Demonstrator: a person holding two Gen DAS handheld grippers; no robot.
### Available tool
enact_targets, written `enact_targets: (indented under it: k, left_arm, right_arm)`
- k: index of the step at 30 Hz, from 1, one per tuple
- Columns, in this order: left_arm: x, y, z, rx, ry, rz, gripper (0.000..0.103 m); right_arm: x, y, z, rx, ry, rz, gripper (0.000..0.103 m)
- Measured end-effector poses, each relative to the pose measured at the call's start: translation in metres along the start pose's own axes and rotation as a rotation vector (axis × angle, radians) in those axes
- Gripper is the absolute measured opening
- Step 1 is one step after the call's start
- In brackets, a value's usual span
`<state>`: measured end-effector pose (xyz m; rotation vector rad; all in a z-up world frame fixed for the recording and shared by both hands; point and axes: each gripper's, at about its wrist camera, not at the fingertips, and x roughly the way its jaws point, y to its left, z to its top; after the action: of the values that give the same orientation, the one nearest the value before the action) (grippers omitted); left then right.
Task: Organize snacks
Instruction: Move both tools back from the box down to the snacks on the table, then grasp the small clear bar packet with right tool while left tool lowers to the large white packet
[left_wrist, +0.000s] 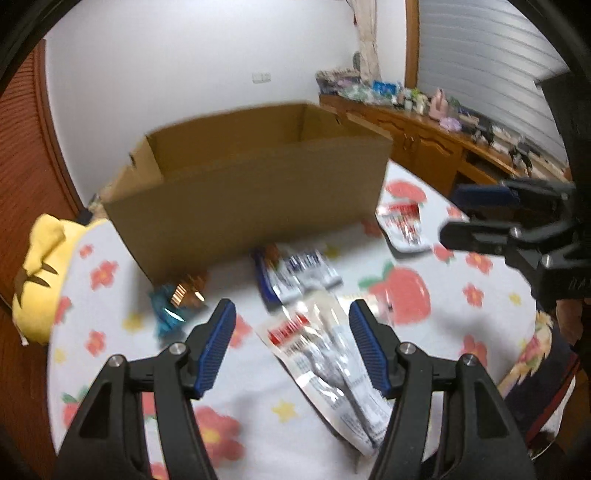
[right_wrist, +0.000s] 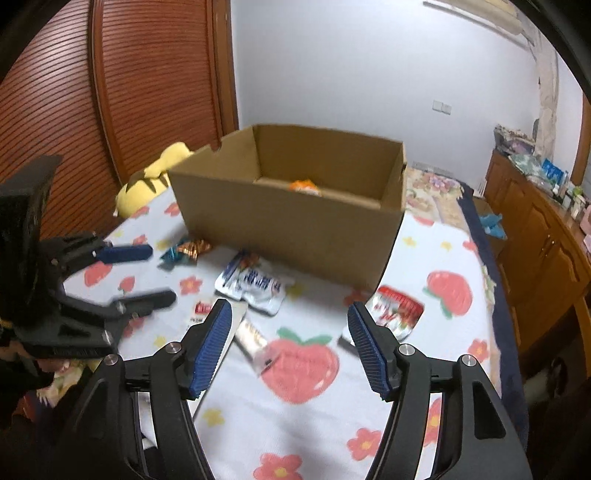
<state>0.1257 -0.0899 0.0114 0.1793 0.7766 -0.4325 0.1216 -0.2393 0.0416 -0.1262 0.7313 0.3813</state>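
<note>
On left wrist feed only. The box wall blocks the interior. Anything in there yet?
Observer: Yes. One orange item, too blurred to name, lies on the floor of the cardboard box, near its far wall.
Operator: Right gripper carrying anything?
Observer: No. The right gripper is open with nothing between its pads, above the strawberry blanket.
Operator: Anything off the blanket?
Observer: A blue item lies past its right edge, beside the wooden cabinet.
</note>
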Motion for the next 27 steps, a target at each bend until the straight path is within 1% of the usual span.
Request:
enact_targets:
  k: [5,8,12,14,20,23,27]
  left_arm:
    - [0.029,-0.019,-0.016,-0.012,0.074,-0.027,0.064]
    - [0.035,-0.025,-0.022,-0.01,0.085,-0.031,0.064]
    - [0.038,-0.027,-0.03,0.005,0.103,-0.011,0.064]
    - [0.037,-0.023,-0.034,0.003,0.104,-0.015,0.064]
    - [0.034,-0.003,-0.041,0.022,0.123,0.017,0.064]
    - [0.031,0.01,-0.042,0.003,0.125,0.031,0.064]
    - [0.022,0.026,-0.044,-0.045,0.114,0.023,0.064]
  right_arm:
    - [0.019,0.007,-0.012,-0.005,0.036,0.01,0.067]
    - [0.028,0.008,-0.017,0.002,0.049,0.02,0.067]
    - [0.039,0.011,-0.02,0.0,0.069,0.03,0.067]
    - [0.045,0.015,-0.022,-0.014,0.079,0.033,0.067]
    - [0.066,0.022,-0.024,-0.04,0.111,0.053,0.067]
    - [0.077,0.027,-0.024,-0.056,0.132,0.064,0.067]
    - [0.089,0.033,-0.023,-0.087,0.161,0.076,0.067]
